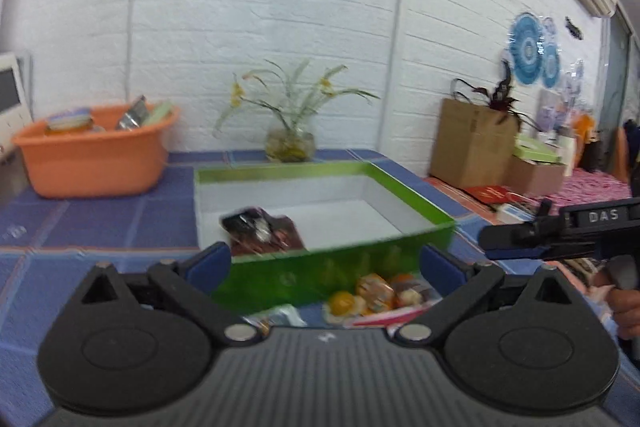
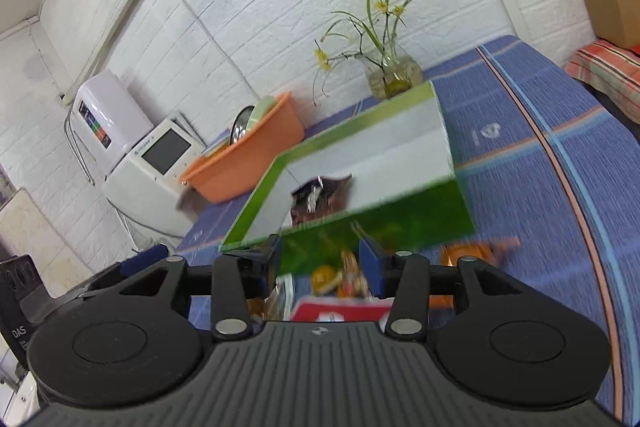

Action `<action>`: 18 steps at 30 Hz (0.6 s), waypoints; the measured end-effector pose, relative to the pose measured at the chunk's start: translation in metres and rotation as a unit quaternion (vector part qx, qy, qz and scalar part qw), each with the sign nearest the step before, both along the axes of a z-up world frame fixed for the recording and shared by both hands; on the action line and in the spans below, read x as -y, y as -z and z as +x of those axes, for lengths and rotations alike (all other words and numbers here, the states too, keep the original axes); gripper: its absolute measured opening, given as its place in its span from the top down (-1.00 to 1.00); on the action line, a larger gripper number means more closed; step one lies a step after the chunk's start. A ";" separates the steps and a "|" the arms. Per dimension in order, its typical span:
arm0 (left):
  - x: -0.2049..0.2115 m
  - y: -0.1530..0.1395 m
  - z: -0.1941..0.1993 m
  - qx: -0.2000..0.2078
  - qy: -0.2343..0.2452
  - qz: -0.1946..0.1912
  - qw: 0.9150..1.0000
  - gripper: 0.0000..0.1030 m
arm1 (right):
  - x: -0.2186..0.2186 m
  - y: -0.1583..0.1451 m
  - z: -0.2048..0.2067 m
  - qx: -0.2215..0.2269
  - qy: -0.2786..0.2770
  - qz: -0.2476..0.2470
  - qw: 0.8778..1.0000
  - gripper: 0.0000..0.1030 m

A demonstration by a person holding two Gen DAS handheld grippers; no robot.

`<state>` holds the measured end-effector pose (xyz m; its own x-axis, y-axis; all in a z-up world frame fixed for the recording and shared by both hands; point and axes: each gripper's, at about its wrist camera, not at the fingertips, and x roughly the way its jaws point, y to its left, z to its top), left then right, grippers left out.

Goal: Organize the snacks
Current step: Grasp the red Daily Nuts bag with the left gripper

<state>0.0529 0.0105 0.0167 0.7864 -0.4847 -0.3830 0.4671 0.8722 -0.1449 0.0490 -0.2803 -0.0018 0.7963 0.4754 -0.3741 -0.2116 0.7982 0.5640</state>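
Tools (image 1: 324,259) (image 2: 320,257) spread wide before green box (image 1: 360,251), nothing gripped.

Green box (image 1: 340,267), white inside, open top, upright on blue cloth. Dark brown snack pkt (image 1: 260,229) lies flat inside, at box's near-left corner. Orange-yellow wrapped snacks (image 1: 372,293) piled outside, just beside box's near wall; red-white pkt (image 2: 340,309) nearer still. Orange pkt (image 2: 468,253) by near-right corner, blurred.
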 end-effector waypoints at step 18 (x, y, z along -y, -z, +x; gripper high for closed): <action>0.043 0.066 0.048 -0.210 0.080 -0.071 0.972 -0.93 | 0.009 0.066 0.033 -0.094 0.002 -0.009 0.996 -0.60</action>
